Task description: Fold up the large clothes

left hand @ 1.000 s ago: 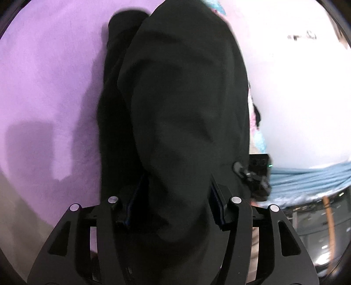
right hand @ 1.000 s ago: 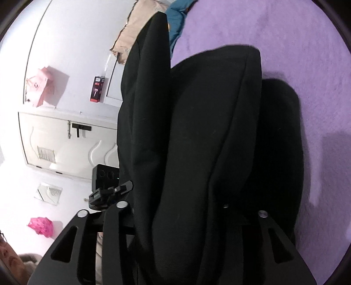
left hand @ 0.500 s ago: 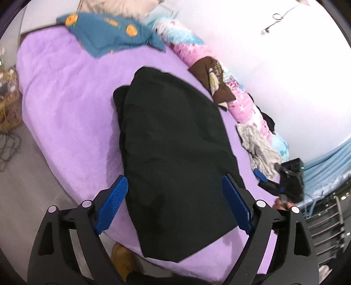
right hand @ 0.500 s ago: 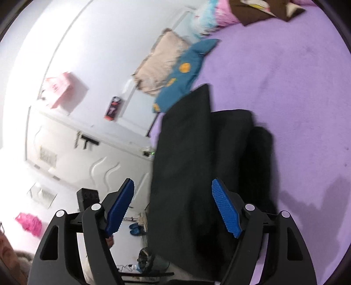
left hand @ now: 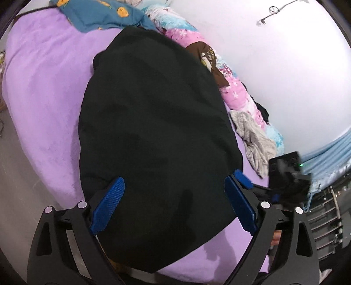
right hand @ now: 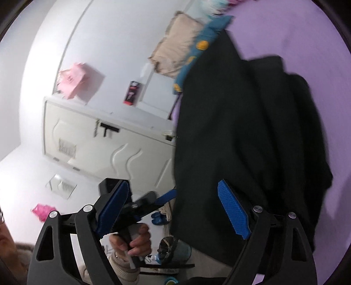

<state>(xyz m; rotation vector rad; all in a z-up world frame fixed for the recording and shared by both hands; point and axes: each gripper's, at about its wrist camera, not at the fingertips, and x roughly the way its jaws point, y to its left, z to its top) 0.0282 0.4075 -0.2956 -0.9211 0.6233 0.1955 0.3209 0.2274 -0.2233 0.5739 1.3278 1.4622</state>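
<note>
Left gripper: jaws spread wide, having just been opening; blue ribbed pads stand clear on either side of the cloth, pressing on nothing.
Right gripper: jaws likewise wide, having just been opening; nothing clamped; its right pad shows in front of the cloth's near edge, and contact there cannot be told.
Black garment: large, folded into a long layered bundle, lying flat on the bed; its near end reaches the bed's front edge, its far end points toward the pillows.
Bed: covered with a purple fleece sheet, which surrounds the garment on both long sides.
Blue pillow: with orange motifs, at the head of the bed, just beyond the garment's far end.
Floral quilt: pink and light blue, rolled along the wall side of the bed; a brown cloth and a grey cloth lie on it.
Hand: grips the handle of the left gripper, seen from the right wrist view.
White cabinet: stands beside the bed.
</note>
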